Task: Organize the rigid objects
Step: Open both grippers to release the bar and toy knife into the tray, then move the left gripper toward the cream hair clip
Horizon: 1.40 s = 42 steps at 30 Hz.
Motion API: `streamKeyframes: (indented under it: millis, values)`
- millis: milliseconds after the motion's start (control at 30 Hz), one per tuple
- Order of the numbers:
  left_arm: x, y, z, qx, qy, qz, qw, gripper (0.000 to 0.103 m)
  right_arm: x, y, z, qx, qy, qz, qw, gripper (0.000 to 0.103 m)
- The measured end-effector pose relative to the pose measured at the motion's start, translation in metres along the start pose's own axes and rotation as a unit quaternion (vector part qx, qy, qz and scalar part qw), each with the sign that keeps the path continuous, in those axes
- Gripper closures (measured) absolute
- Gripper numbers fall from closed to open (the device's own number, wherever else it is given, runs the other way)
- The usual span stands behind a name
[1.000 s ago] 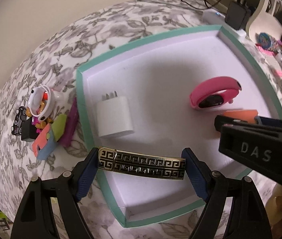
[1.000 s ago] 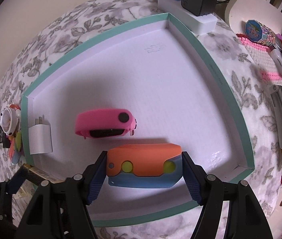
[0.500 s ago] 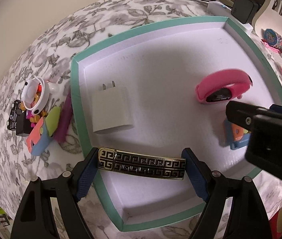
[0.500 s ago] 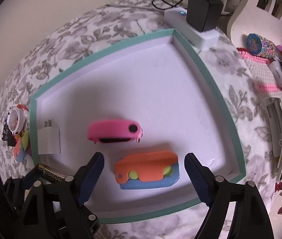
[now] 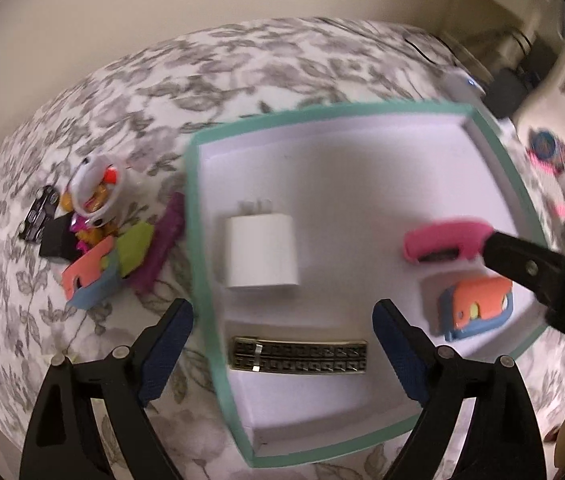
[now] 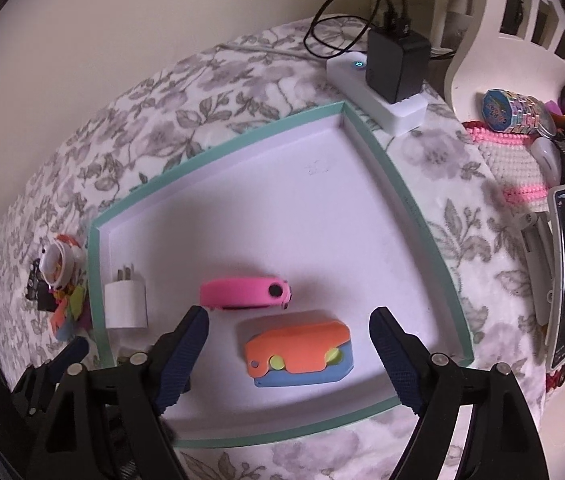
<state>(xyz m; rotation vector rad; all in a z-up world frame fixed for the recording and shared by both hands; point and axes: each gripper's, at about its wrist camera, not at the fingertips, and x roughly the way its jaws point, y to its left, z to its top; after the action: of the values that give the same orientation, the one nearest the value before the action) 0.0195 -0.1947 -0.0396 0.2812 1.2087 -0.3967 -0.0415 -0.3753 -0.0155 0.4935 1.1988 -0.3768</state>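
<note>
Hovering, my left gripper (image 5: 282, 344), jaws just spread, clears the gold patterned bar (image 5: 299, 355); my right gripper (image 6: 288, 354) gapes above the orange-and-blue plastic block (image 6: 300, 354) in the teal-rimmed white tray (image 6: 218, 148).

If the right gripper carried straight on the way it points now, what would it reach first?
Most likely the orange-and-blue toy, which lies in the tray between the open fingers of the right gripper. Its jaws have just been opening and clear the toy.

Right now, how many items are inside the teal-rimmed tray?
4. White charger by the left wall; gold-black clip at the near edge; pink band mid-tray; orange-blue toy just in front of it. Nothing looks hidden.
</note>
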Motion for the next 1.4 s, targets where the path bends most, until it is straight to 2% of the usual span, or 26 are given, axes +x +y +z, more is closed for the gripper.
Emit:
streamKeyframes:
  millis: [167,400,533,667,933,1100,1233,1400]
  values:
    - [-0.017,0.035,0.007,-0.068,-0.024,0.0,0.9974,0.011,0.0,0.001,0.002,0.003,-0.003,-0.002,1.0,0.018]
    - [-0.033,0.1,0.008,-0.15,-0.043,0.04,0.9869,0.011,0.006,0.025,-0.005,-0.029,0.003,-0.001,1.0,0.018]
    - [-0.038,0.133,0.002,-0.192,-0.042,0.058,0.9788,0.011,0.01,0.04,-0.008,-0.046,0.001,0.005,0.999,0.0]
    - [-0.045,0.16,-0.003,-0.22,-0.053,0.074,0.9713,0.011,0.009,0.053,-0.011,-0.054,-0.005,0.015,0.998,0.0]
    - [-0.053,0.199,-0.014,-0.258,-0.054,0.08,0.9614,0.011,0.004,0.096,-0.022,-0.098,-0.021,0.035,0.994,0.0]
    - [-0.051,0.214,-0.023,-0.255,-0.038,0.083,0.9625,0.011,0.01,0.125,-0.033,-0.121,-0.007,0.05,0.991,0.0]
    - [-0.041,0.22,-0.029,-0.249,-0.009,0.077,0.9654,0.011,0.019,0.15,-0.043,-0.138,0.005,0.051,0.989,0.0]
    - [-0.026,0.219,-0.039,-0.245,0.029,0.051,0.9676,0.011,0.031,0.174,-0.05,-0.145,0.018,0.055,0.988,0.0]
